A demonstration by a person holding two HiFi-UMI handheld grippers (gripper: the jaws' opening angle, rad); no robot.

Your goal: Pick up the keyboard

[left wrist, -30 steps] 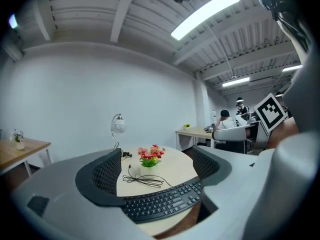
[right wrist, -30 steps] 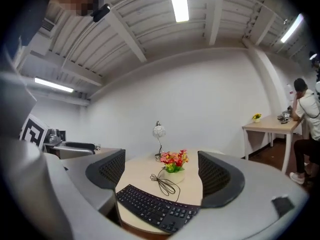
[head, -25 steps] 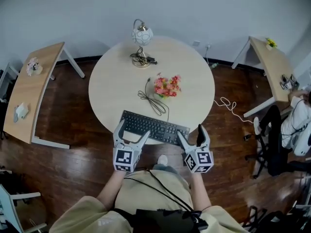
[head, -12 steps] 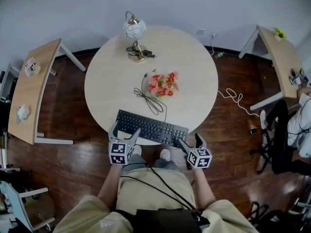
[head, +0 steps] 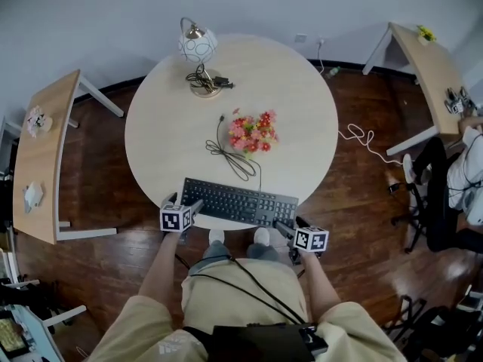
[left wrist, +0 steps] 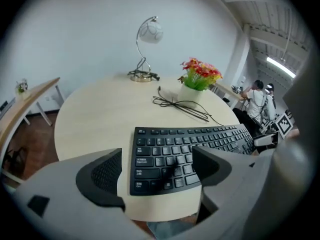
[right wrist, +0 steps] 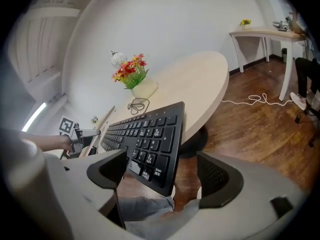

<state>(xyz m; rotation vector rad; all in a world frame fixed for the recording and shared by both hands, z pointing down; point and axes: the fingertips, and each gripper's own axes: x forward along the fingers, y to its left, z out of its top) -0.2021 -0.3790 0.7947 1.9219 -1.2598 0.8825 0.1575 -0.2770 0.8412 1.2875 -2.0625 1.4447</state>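
Note:
A black keyboard (head: 240, 202) lies along the near edge of the round table (head: 302, 104), its right end jutting past the rim. My left gripper (head: 183, 204) sits at the keyboard's left end; in the left gripper view its jaws (left wrist: 157, 171) are opening a little, the keyboard (left wrist: 190, 149) end showing between them, pads clear of it. My right gripper (head: 291, 225) is at the right end, open. In the right gripper view its jaws (right wrist: 162, 176) flank the overhanging keyboard (right wrist: 150, 139) corner without touching.
A globe lamp (head: 198, 47) stands at the table's far side, a pot of flowers (head: 253, 132) in the middle, with the keyboard's coiled cable (head: 232, 157) beside it. Side desks stand left (head: 45, 157) and right (head: 426, 74). A chair (head: 438, 202) stands at right.
Both grippers have dropped from above the table's near edge to the level of the keyboard's two ends and tipped more level. The keyboard has not moved.

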